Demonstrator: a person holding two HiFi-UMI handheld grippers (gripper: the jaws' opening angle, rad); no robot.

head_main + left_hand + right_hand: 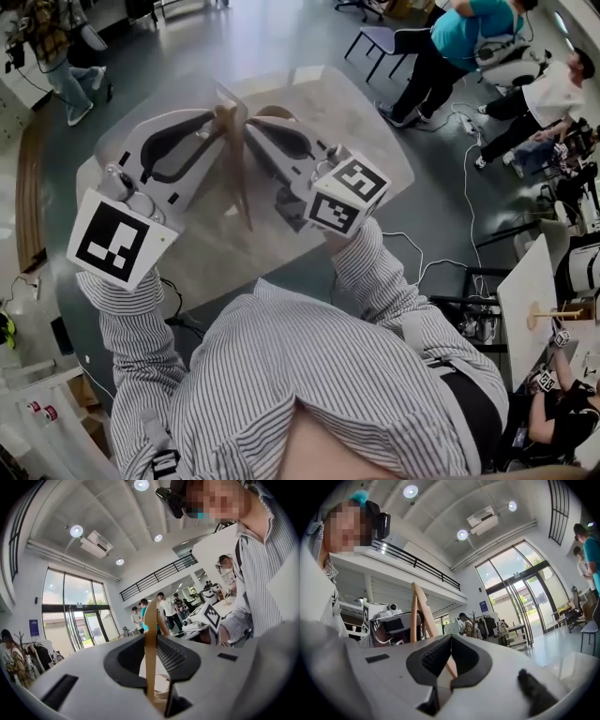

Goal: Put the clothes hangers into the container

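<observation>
Your left tongs [214, 122] and right tongs [258, 129], each partly closed on the wooden clothes hangers [240, 183], meet tip to tip above the counter [366, 122], the hangers' long axis roughly upright between them, equally near both; no container shows.

No lettering can be read anywhere (the blue wall sign [483, 606] is too small to make out).

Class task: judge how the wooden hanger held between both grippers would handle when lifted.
Probably stiff: the wooden hanger runs straight between the left gripper and right gripper. Likely light, its arms being thin. It may twist or slip, since smooth wood sits edge-on in the pads.
</observation>
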